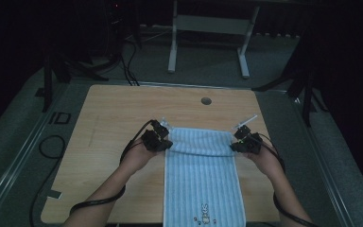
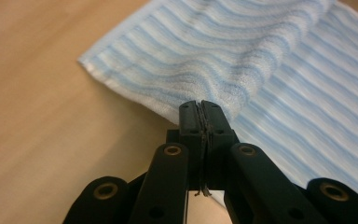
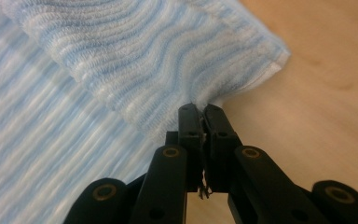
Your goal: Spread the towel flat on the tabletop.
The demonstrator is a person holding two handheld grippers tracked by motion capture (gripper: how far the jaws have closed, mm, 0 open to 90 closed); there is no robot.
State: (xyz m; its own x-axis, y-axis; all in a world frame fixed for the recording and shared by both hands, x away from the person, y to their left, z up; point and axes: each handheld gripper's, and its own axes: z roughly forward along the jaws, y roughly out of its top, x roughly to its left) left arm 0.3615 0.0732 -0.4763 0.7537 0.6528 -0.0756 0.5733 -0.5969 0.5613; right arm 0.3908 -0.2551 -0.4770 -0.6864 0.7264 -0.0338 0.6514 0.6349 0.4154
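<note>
A light blue striped towel [image 1: 202,175] lies lengthwise on the wooden table [image 1: 118,118], its near end hanging at the front edge with a small dark print [image 1: 204,215]. Its far end is lifted and curled back over the rest. My left gripper [image 1: 166,144] is shut on the towel's far left edge; in the left gripper view the towel [image 2: 223,60] rises in a fold from the closed tips of the left gripper [image 2: 200,108]. My right gripper [image 1: 234,145] is shut on the far right edge, and the right gripper [image 3: 201,110] pinches the towel [image 3: 144,65] beside its hem.
A round cable hole [image 1: 206,100] sits in the table's far middle. Black cables [image 1: 52,146] trail over the floor at the left. A white desk frame [image 1: 208,28] stands beyond the table. Bare wood lies left and right of the towel.
</note>
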